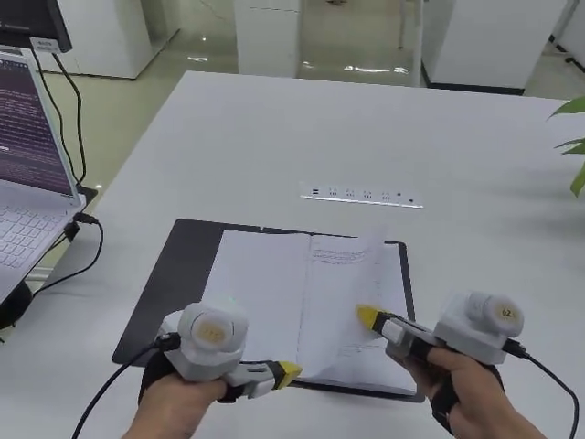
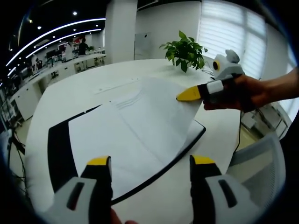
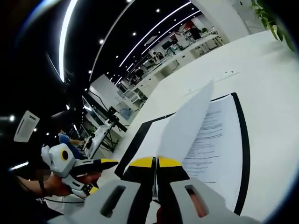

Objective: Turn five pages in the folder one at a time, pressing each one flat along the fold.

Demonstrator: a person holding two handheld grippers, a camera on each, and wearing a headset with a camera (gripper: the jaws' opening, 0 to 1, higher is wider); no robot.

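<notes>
White-grey left gripper [image 1: 288, 370], right gripper [image 1: 367, 316] — yellow tips [image 2: 99, 161] (black cables [image 1: 117, 381]).

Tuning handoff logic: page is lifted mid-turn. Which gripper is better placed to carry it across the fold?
Right, likely. The right gripper is shut on the lifted page; the left gripper is open, near the front edge of the folder, free to press afterwards.

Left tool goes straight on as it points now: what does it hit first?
Likely the lifted page pinched by the right tool; the left tool may skim the folder first. Depth unclear.
</notes>
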